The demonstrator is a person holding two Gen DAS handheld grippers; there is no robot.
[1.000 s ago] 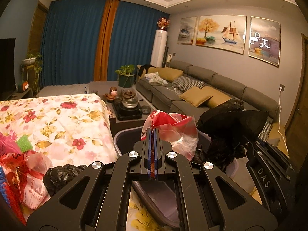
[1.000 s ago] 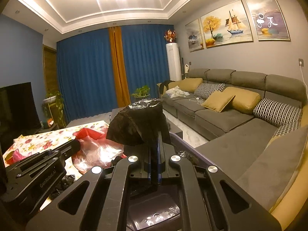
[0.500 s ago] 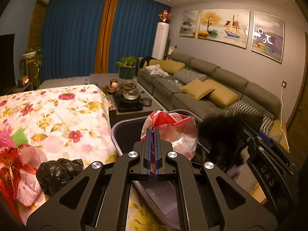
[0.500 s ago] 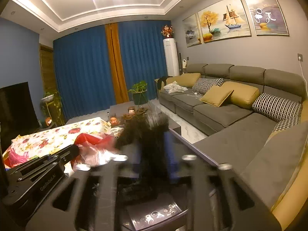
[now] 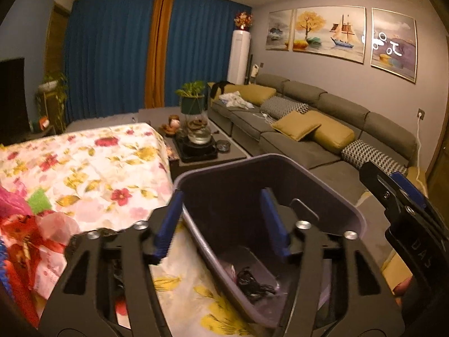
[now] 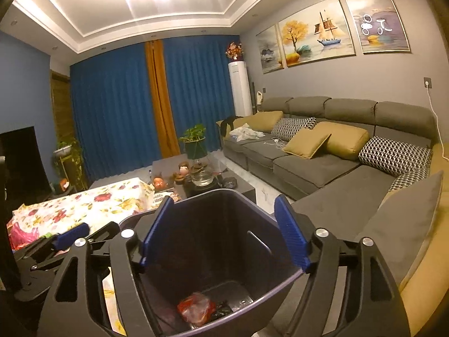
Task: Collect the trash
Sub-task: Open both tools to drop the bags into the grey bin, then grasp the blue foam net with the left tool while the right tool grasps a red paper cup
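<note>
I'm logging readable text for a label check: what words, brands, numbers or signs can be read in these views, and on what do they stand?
"DAS", raised letters seen sideways on the body of the right gripper in the left wrist view; the reading is uncertain.
White marks on the rightmost painting: look like characters, not readable.
Print on the red and white bag on the floral tablecloth: too blurred.
Print on a packet at the tablecloth's edge: too small.
</note>
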